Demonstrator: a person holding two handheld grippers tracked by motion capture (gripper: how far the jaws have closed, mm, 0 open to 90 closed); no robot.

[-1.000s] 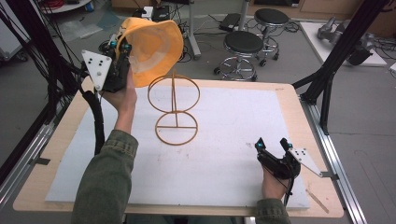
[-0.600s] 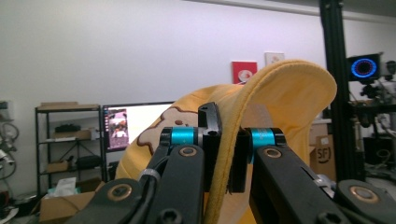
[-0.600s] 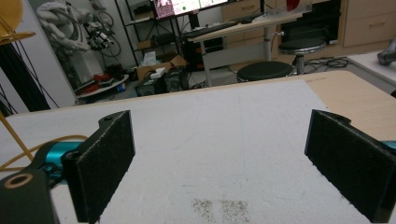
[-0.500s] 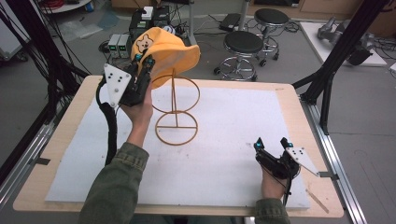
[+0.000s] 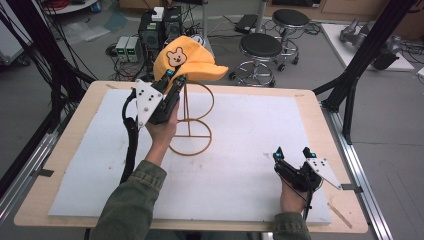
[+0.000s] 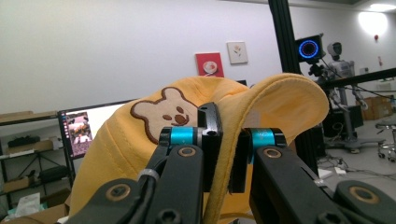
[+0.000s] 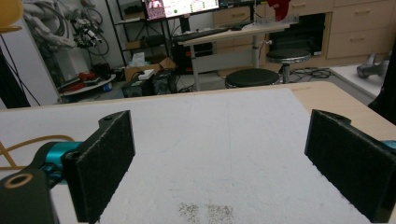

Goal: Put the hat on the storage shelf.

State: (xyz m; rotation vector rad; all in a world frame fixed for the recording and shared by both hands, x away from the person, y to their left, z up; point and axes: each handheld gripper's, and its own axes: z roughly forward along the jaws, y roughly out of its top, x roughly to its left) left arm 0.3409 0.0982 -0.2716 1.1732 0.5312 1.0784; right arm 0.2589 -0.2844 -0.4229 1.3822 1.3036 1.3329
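Half done, I'd say: left gripper (image 5: 173, 82) pinches the cap (image 5: 187, 62) over the stand (image 5: 191, 120), not yet seated; right gripper (image 5: 292, 153) rests near, jaws wide.

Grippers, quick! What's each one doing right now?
Left gripper: shut on the yellow cap, pinching its fabric over the wire stand.
Right gripper: open, holding nothing, low over the white mat.

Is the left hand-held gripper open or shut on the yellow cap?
Shut on it: the left hand-held gripper pinches the yellow cap fabric between its jaws.
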